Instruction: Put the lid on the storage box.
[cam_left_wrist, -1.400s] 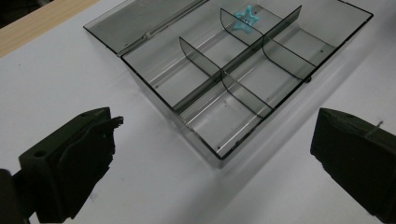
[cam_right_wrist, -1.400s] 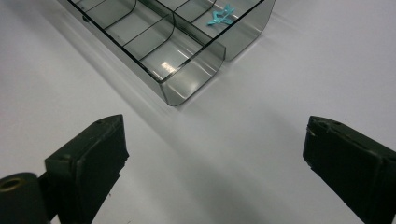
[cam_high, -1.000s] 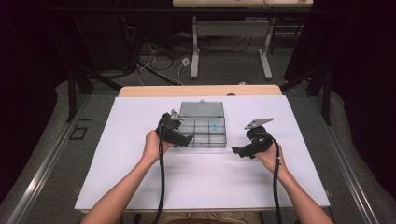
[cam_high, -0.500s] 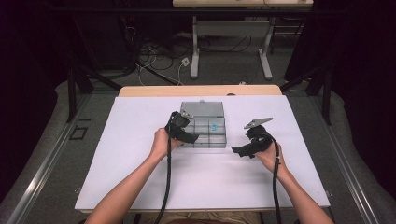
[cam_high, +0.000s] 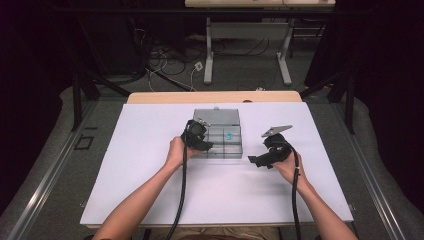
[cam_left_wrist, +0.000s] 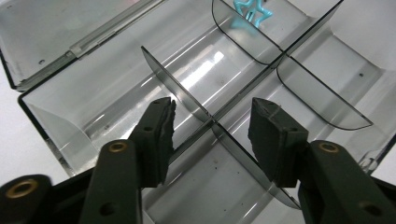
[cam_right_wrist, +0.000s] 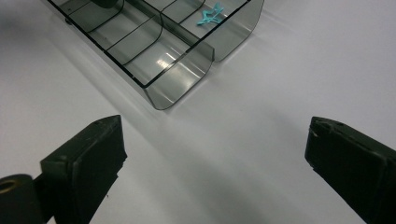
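Fingers (cam_left_wrist: 156, 135) of left gripper (cam_left_wrist: 212, 140) just been closing, straddling a smoky divider (cam_left_wrist: 187, 100) inside clear compartment box (cam_high: 218, 135) mid-counter (cam_high: 150, 190), pads not yet pressing. Right gripper (cam_right_wrist: 212, 172) beside box, spread wide over bare surface. Turquoise star clip (cam_left_wrist: 250, 9) in a far compartment.

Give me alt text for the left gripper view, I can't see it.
The left gripper reaches into an open clear compartment box, its two black jaws straddling a thin divider without pressing on it. A small turquoise star-shaped piece lies in a far compartment, and the hinged lid lies open behind.
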